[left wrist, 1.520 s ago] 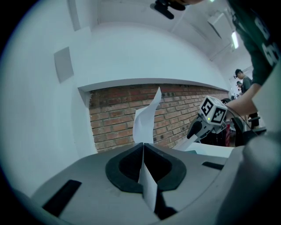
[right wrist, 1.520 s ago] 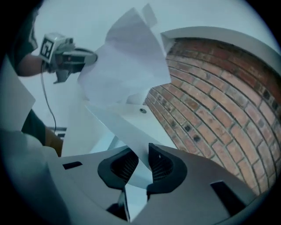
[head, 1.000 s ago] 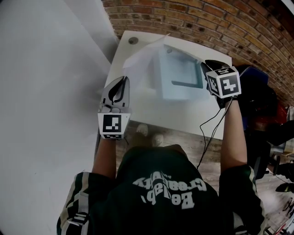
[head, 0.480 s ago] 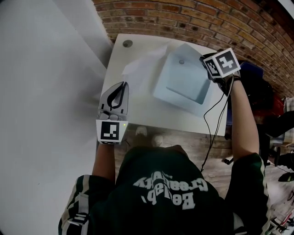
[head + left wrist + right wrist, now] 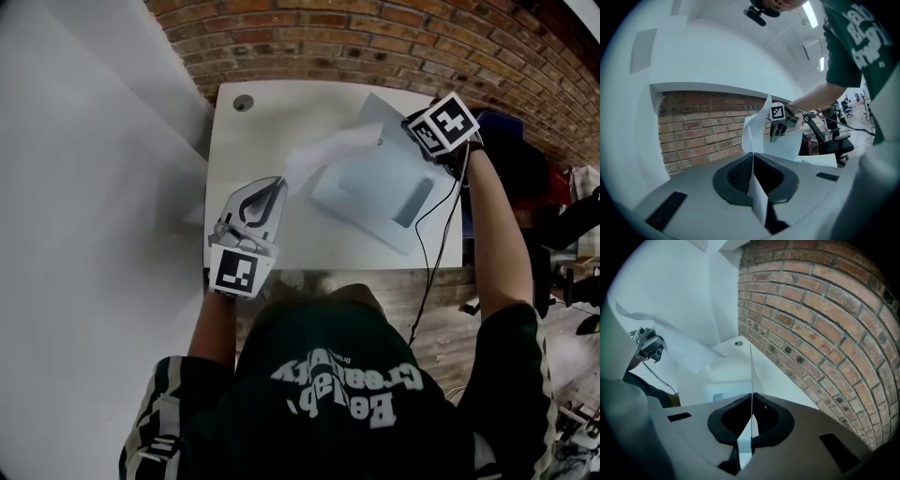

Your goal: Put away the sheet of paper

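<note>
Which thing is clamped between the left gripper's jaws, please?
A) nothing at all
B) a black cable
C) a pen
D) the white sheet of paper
D: in the left gripper view, the left gripper has its jaws closed on the edge of the sheet of paper, which rises ahead of them.

- paper [image 5: 328,150]: white
- folder [image 5: 375,183]: pale blue
- surface [image 5: 234,150]: white
- wall [image 5: 356,42]: red-brown brick pattern, pale mortar
- shirt [image 5: 328,412]: dark green, white lettering
- floor [image 5: 441,300]: grey-brown planks
</note>
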`<state>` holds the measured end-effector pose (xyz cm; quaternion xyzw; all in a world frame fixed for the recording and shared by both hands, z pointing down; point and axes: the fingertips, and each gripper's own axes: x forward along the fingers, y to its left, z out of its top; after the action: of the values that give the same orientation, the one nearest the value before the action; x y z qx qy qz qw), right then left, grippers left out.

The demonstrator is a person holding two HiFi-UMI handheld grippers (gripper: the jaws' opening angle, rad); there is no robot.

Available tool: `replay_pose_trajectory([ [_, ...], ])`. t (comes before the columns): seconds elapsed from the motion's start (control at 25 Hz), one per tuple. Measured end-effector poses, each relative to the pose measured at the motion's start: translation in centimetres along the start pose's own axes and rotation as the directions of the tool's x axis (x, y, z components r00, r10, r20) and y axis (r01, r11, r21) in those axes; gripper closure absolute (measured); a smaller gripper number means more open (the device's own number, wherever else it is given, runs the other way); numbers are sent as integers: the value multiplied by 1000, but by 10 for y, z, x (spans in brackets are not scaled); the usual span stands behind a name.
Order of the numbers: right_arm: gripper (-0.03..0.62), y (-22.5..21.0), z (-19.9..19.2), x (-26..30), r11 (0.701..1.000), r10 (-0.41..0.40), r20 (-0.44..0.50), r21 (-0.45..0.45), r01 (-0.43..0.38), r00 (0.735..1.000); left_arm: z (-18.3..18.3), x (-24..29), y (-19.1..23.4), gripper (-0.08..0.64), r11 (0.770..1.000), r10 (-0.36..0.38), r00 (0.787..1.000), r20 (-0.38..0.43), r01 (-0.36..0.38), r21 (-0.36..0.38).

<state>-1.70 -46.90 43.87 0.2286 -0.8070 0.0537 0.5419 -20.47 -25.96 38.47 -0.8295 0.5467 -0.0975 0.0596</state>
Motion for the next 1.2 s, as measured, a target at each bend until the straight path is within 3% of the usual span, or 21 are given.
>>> replay_pose_trajectory([
  [0.16, 595, -2, 3, 1, 998, 59, 13, 9, -59, 998, 3, 22, -7, 557, 995, -100, 995, 13, 100, 24],
  [0.48, 594, -7, 3, -1, 983, 184, 39, 0, -184, 982, -9, 87, -64, 557, 952, -211, 975, -68, 221, 214],
  [0.64, 592, -6, 2, 2, 969, 243, 39, -44, -242, 969, -21, 113, -99, 557, 939, -269, 958, -104, 284, 196],
  [1.0, 591, -14, 6, 5, 954, 283, 51, -119, -276, 958, -61, 170, -131, 557, 946, -296, 929, -223, 317, 63],
  [1.2, 591, -15, 10, 7, 948, 291, 48, -152, -281, 955, -80, 205, -136, 557, 946, -273, 912, -307, 312, 86],
])
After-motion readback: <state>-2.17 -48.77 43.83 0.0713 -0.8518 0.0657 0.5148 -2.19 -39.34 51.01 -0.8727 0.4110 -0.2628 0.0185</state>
